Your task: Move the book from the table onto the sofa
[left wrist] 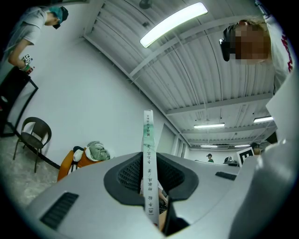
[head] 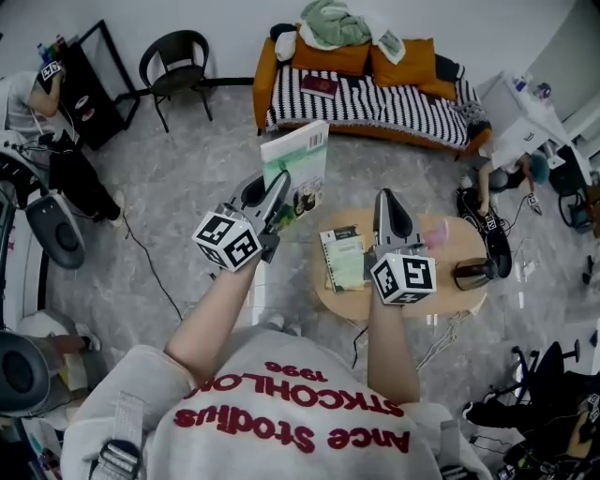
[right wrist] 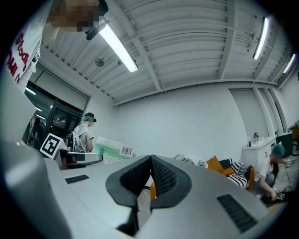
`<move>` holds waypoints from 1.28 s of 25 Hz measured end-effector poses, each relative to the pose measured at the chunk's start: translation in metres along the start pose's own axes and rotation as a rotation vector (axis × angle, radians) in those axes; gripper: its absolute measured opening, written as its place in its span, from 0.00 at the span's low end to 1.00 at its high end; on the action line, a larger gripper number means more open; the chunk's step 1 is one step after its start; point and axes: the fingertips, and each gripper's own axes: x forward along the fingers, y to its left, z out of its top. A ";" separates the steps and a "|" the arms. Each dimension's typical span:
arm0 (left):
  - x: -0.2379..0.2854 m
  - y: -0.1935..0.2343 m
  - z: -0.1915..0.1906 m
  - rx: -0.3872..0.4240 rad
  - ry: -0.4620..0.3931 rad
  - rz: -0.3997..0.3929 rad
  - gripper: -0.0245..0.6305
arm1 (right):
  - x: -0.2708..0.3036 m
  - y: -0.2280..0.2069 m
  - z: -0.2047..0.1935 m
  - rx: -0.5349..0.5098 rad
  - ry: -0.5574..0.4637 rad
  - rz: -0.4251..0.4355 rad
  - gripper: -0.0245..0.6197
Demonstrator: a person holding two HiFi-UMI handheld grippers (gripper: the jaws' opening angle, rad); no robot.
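Note:
A green and white book (head: pixel 298 169) stands on edge in the air between the table and the sofa, with my left gripper (head: pixel 279 187) shut on its lower part. In the left gripper view its spine (left wrist: pixel 148 140) rises upright between the jaws. The orange sofa (head: pixel 375 103) with a striped cover lies at the far side, and a dark red book (head: pixel 321 86) rests on it. My right gripper (head: pixel 388 202) hovers over the round wooden table (head: pixel 441 295), shut with nothing in it. In the right gripper view the gripper (right wrist: pixel 150 175) has its pads together, and the held book (right wrist: pixel 112 151) shows at the left.
A second book (head: pixel 344 259) lies on the table beside a pink thing (head: pixel 438 232) and a dark cup (head: pixel 473 273). A black chair (head: pixel 174 62) stands far left. Green clothes (head: pixel 334 23) and cushions pile on the sofa back. A person (head: pixel 511 159) bends at the right; cables cross the floor.

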 end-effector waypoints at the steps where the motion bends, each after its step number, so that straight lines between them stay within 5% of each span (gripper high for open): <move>1: -0.001 0.000 0.001 0.006 0.000 -0.001 0.15 | 0.000 0.002 0.000 0.000 0.001 0.003 0.08; 32: -0.051 0.011 0.016 0.063 -0.091 0.160 0.15 | 0.010 0.023 -0.006 0.002 -0.011 0.149 0.08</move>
